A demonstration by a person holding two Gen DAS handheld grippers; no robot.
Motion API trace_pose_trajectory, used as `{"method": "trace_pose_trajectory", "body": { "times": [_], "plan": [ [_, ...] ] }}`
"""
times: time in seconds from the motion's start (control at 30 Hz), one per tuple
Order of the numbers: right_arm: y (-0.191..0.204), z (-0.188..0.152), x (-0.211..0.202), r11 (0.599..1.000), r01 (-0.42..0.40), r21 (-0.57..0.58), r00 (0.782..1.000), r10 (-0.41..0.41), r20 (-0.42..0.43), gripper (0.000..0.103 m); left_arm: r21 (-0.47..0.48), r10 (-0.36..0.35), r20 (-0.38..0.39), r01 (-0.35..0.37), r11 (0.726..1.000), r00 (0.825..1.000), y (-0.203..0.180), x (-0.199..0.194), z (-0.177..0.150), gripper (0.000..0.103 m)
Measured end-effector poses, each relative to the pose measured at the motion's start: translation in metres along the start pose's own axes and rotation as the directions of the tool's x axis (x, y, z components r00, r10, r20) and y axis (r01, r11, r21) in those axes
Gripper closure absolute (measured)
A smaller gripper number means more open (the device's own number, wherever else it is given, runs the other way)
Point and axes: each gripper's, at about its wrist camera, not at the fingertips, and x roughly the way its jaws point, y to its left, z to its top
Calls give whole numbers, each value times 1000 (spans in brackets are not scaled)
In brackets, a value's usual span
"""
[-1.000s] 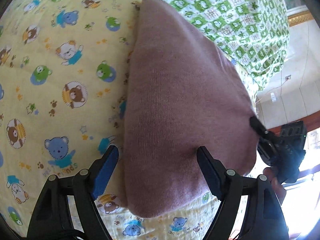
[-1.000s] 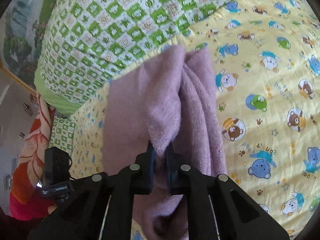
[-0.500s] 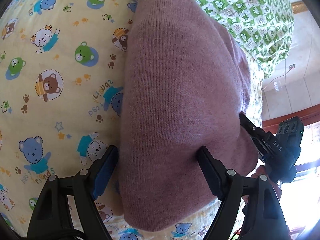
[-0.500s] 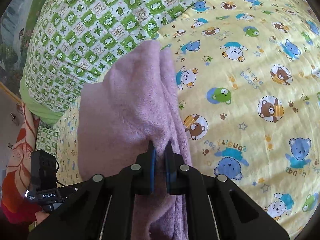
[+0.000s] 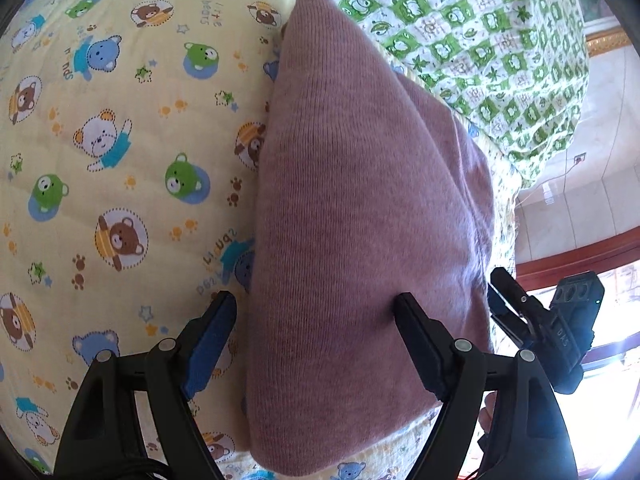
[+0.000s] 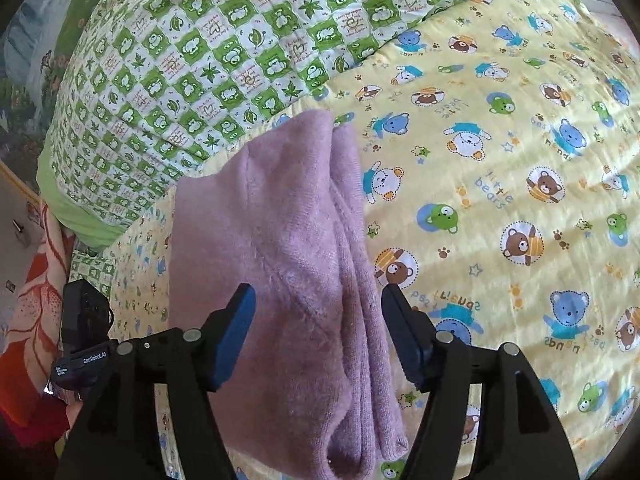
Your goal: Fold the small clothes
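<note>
I see both grippers gaping wide — left gripper (image 5: 316, 312) and right gripper (image 6: 318, 300) straddle the folded pink garment (image 6: 276, 248), gripping nothing. The green checked quilt (image 6: 224, 52) lies at 12 o'clock.

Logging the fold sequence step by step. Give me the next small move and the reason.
Probably lift both grippers clear. The right gripper and left gripper are open over the pink knit garment, which lies folded in layers on the yellow bear quilt.
</note>
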Motion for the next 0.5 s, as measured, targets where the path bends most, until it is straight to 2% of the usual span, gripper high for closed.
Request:
{"method": "trace_pose_trajectory", "body": {
  "times": [0.17,0.37,0.5],
  "plan": [
    [-8,11,20,998,-41,41,998,43,-41,37,-38,-21,-12,21,999,1000,6,6,10,20],
    [-11,23,36,996,-74,40,993,77,-85,37,-56,-32,-15,31,998,999,7,16,15,19],
    [-12,27,45,998,-60,21,993,62,-98,37,-75,-33,-11,33,997,999,12,23,15,13]
  ]
}}
